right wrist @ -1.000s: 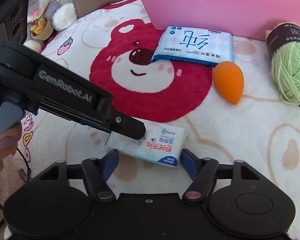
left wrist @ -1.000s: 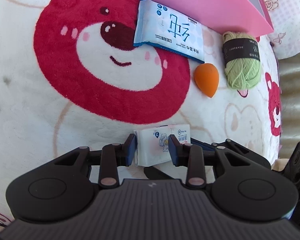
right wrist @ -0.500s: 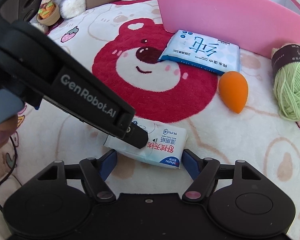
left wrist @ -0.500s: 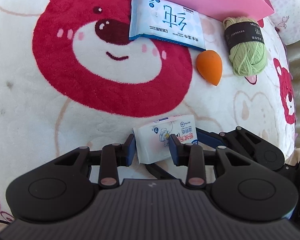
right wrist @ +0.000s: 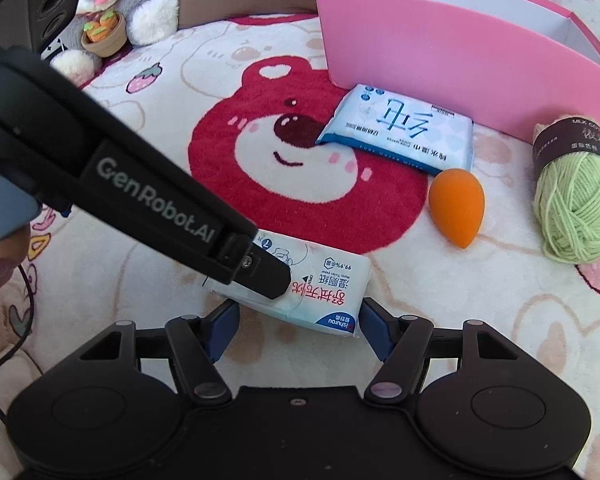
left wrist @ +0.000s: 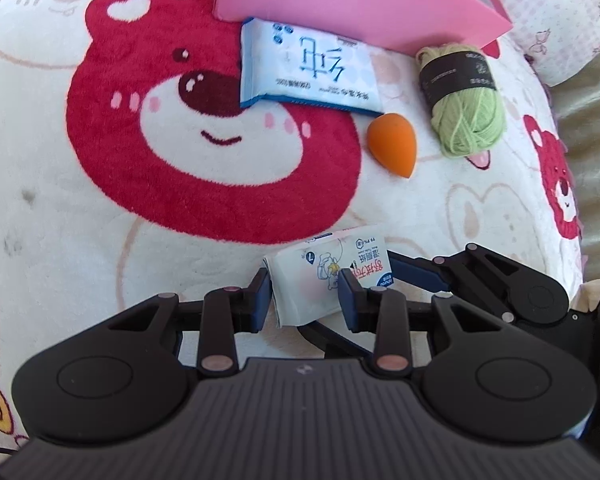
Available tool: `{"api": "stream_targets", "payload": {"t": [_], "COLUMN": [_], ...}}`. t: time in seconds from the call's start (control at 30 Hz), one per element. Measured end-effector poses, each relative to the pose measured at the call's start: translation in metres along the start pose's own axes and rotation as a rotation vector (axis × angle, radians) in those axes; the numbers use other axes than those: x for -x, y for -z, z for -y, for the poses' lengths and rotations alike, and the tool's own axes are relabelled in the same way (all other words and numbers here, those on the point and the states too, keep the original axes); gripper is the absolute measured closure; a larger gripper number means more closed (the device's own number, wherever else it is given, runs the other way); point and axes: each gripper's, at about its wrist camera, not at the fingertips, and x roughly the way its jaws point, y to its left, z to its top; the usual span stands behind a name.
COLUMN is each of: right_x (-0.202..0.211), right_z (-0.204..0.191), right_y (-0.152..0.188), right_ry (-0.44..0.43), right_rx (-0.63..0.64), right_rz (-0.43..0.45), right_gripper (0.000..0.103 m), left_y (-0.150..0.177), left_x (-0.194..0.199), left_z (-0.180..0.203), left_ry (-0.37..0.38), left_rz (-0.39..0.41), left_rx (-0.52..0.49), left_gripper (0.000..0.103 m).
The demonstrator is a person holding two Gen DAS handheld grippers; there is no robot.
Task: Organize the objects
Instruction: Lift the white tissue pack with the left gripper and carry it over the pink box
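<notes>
Two black plastic tongs (left wrist: 304, 300) (right wrist: 298, 322) with blue pads (right wrist: 224, 320), copper-coloured rivets, and white "GenRobot.AI" lettering along one arm.

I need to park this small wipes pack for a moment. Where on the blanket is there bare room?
Free: the big red bear face left of the large blue wipes pack, and the pale blanket below it. Crowded: the strip along the pink box, where the large pack, orange sponge and green yarn sit close together.
</notes>
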Motion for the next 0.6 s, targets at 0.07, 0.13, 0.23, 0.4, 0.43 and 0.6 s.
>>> {"api": "stream_targets", "payload": {"t": [0.07,0.13,0.23,0.4,0.43,0.6], "right_x": [0.005,0.01,0.019,0.03,0.033,0.045], "right_z": [0.001,0.003,0.005,0.002,-0.001,-0.005], "right_y": [0.0,-0.002,-0.004,-0.006,-0.006,-0.009], "right_ry": [0.001,-0.003,-0.004,0.025,0.046,0.068], "right_rx": [-0.009,-0.023,-0.036,-0.017,0.007,0.027], "right_rz": [0.015,0.03,0.054,0.099,0.113,0.15], "right_gripper": [0.032,0.032,0.032,0.032,0.032,0.032], "left_y": [0.0,0.0,-0.001,-0.003,-0.003,-0.004], "left_x": [0.005,0.011,0.02,0.032,0.034,0.046], "left_z": [0.003,0.006,0.01,0.012,0.012,0.013], "left_ry": [0.008,0.012,0.021,0.052,0.062,0.092], "left_rz": [0.017,0.037,0.066,0.099,0.106,0.131], "left_rx": [-0.012,-0.031,-0.055,-0.069,-0.066,-0.063], "left_gripper": [0.07,0.07,0.07,0.07,0.07,0.07]}}
